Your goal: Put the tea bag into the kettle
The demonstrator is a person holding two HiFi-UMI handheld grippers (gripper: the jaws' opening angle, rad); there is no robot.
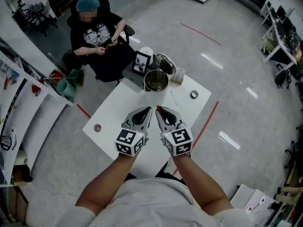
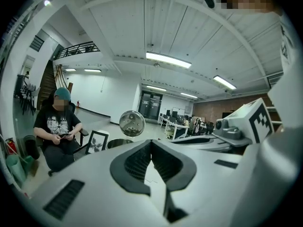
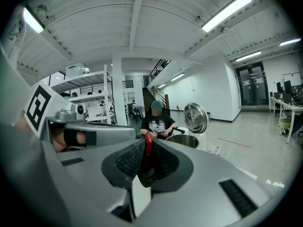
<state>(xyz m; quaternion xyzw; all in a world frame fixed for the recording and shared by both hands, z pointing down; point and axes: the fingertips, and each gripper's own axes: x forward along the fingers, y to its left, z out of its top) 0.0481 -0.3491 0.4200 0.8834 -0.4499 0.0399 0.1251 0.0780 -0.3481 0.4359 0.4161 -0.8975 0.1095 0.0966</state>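
- Clearly, my right gripper point(image 3: 146, 148) barely nipped the thin red tea bag point(image 3: 148, 144); it could slip before the round steel kettle point(image 1: 146, 83).
- My left gripper point(image 2: 151, 145) was closed, empty.

No text legible anywhere. Marker cubes point(image 1: 130, 142) point(image 1: 177, 142): black-white square codes, no letters. Black shirt point(image 1: 97, 33), 11 o'clock: white print, too small to read. Box point(image 1: 178, 76) at 1 o'clock edge of table point(image 1: 118, 112): print unreadable.
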